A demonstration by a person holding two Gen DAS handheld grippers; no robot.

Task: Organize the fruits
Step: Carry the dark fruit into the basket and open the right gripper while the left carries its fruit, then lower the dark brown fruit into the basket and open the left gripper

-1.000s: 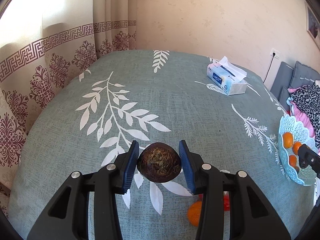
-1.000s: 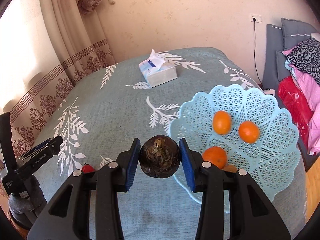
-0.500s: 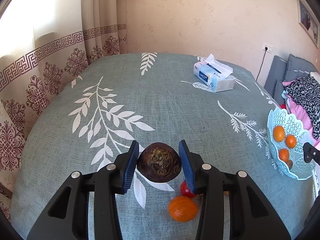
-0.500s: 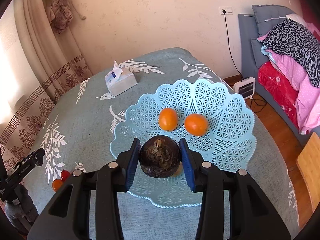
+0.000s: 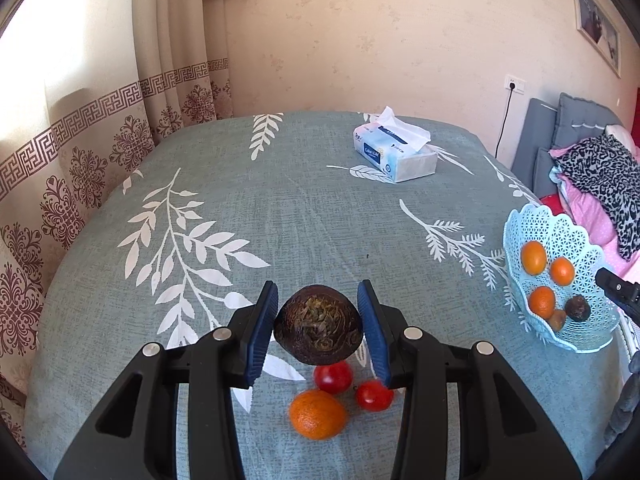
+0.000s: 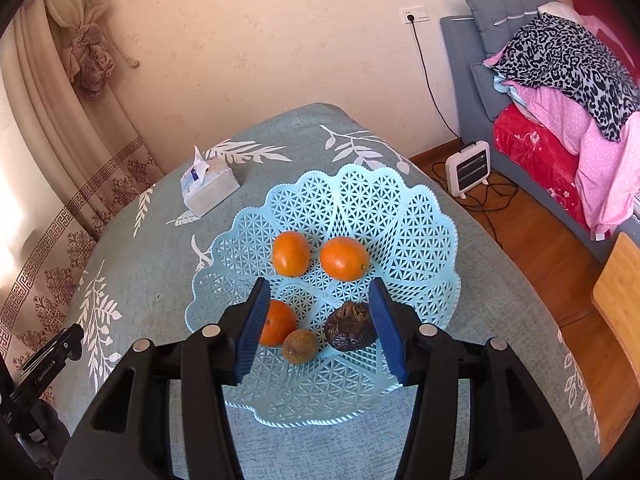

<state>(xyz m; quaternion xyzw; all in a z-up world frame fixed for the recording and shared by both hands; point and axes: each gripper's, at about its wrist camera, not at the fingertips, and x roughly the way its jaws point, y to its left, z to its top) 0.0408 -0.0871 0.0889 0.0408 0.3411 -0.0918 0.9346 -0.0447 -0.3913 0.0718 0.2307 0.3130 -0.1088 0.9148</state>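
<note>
My left gripper (image 5: 319, 329) is shut on a dark brown round fruit (image 5: 318, 330), held above the teal cloth table. Below it lie an orange (image 5: 318, 414) and two red tomatoes (image 5: 333, 376) (image 5: 374, 395). My right gripper (image 6: 320, 328) hovers over the pale blue lattice basket (image 6: 400, 220); its jaws are opening and a dark brown fruit (image 6: 350, 326) lies loose in the basket beneath them, clear of the pads. The basket also holds three oranges (image 6: 291, 253) (image 6: 344, 258) (image 6: 278, 328) and a small brownish fruit (image 6: 301, 346). In the left wrist view the basket (image 5: 560, 240) sits at the table's right edge.
A tissue box (image 5: 394, 154) stands at the far side of the table. Curtains (image 5: 80, 140) hang on the left. A bed with piled blankets (image 6: 560, 92) and a small heater (image 6: 468, 168) on the wooden floor lie to the right of the table.
My right gripper moved over the basket, opened, and let its dark fruit drop into it. My left gripper shifted with its fruit, bringing the orange and tomatoes into view below.
</note>
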